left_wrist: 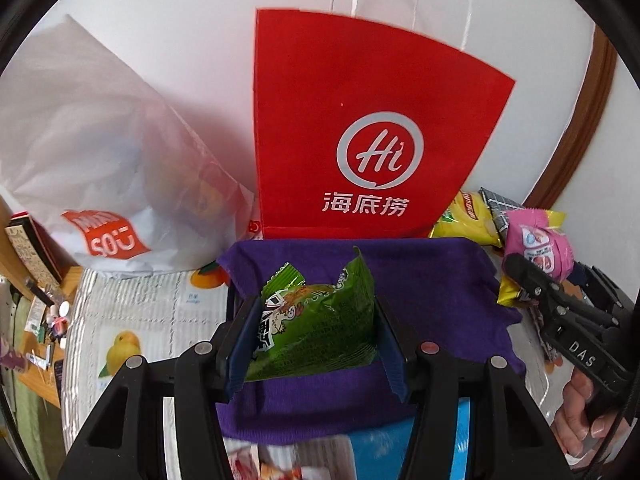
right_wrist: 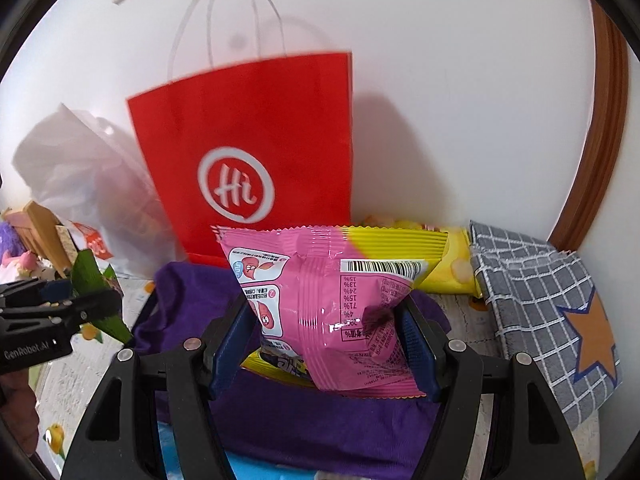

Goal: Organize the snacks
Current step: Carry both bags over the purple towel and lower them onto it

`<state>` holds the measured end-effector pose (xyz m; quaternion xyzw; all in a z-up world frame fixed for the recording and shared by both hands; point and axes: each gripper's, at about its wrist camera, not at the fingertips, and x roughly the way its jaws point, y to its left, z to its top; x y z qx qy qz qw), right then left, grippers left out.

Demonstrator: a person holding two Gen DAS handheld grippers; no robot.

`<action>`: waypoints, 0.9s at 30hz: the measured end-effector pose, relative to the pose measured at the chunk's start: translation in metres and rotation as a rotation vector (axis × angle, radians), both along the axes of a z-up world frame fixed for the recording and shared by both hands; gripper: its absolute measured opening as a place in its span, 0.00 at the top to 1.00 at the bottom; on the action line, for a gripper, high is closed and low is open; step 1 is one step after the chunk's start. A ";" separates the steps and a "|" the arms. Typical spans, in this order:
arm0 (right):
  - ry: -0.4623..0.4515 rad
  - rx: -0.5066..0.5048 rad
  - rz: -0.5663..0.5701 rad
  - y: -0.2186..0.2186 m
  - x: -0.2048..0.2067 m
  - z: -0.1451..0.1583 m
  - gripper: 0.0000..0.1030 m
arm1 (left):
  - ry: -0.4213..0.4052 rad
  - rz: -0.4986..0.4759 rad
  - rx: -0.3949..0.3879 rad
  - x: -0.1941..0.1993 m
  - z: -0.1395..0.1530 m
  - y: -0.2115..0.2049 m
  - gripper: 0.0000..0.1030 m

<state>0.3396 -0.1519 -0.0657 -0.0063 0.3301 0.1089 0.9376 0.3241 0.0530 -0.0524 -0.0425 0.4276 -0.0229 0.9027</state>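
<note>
Currently the left gripper (left_wrist: 316, 332) is clamped on a green snack packet (left_wrist: 320, 328), held above the purple cloth (left_wrist: 432, 280). Right gripper (right_wrist: 328, 332) is clenched on a pink snack packet (right_wrist: 332, 300), also over the cloth. Red paper bag (left_wrist: 360, 120) stands upright against the wall just behind the cloth; white plastic bag (left_wrist: 88, 160) beside it on the left. Yellow packet (right_wrist: 444, 256) and grey checked cloth (right_wrist: 532, 280) lie to the right

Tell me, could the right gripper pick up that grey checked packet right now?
Probably not: the right gripper is shut on the pink packet. The grey packet lies uncovered to its right, so the path looks free.
</note>
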 end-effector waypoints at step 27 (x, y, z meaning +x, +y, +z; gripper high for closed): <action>0.263 -0.074 0.017 0.011 0.055 -0.100 0.33 | 0.237 -0.011 0.043 0.051 -0.095 -0.009 0.48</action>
